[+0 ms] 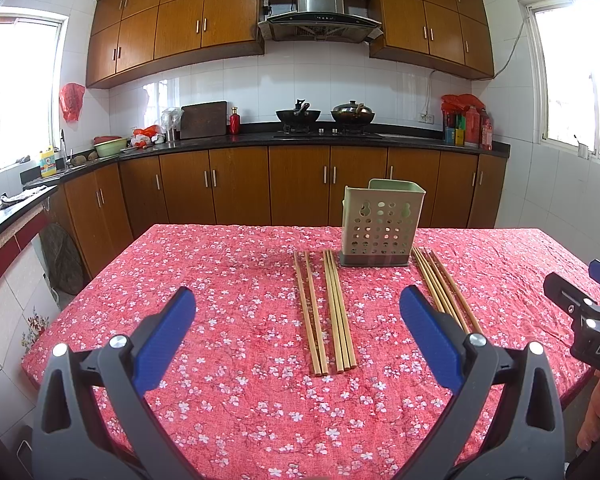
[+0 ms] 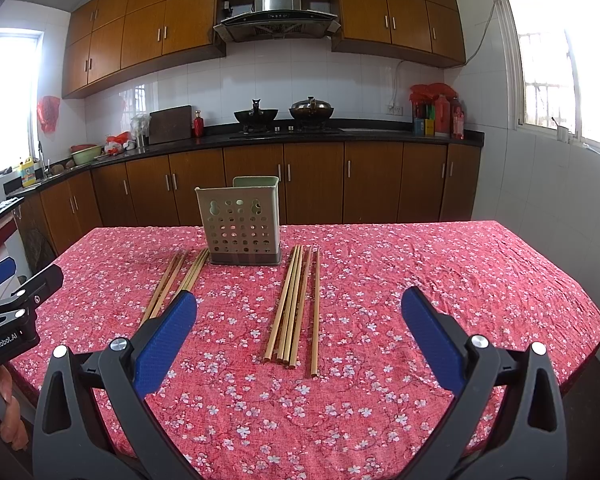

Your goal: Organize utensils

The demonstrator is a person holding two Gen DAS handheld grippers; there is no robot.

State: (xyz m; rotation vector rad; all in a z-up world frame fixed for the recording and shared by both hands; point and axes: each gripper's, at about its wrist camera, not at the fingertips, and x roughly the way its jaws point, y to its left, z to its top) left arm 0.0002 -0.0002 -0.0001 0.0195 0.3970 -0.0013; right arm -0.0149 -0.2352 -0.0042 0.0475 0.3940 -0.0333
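A pale green perforated utensil holder [image 1: 382, 224] stands upright on the red floral tablecloth [image 1: 228, 280]; it also shows in the right wrist view [image 2: 242, 222]. Wooden chopsticks lie flat in groups in front of it: a pair [image 1: 310, 312] and a tight bundle [image 1: 339, 312] to its left, and another bundle [image 1: 446, 292] to its right, which shows in the right wrist view [image 2: 290, 304] beside a single stick [image 2: 315, 312]. My left gripper [image 1: 298, 312] is open and empty above the near table, over the left groups. My right gripper [image 2: 299, 312] is open and empty near the right bundle.
The table's front edge is close below both grippers. The other gripper shows at the right edge of the left wrist view [image 1: 584, 312] and the left edge of the right wrist view [image 2: 16, 304]. Kitchen counters with woks [image 1: 298, 114] stand behind the table.
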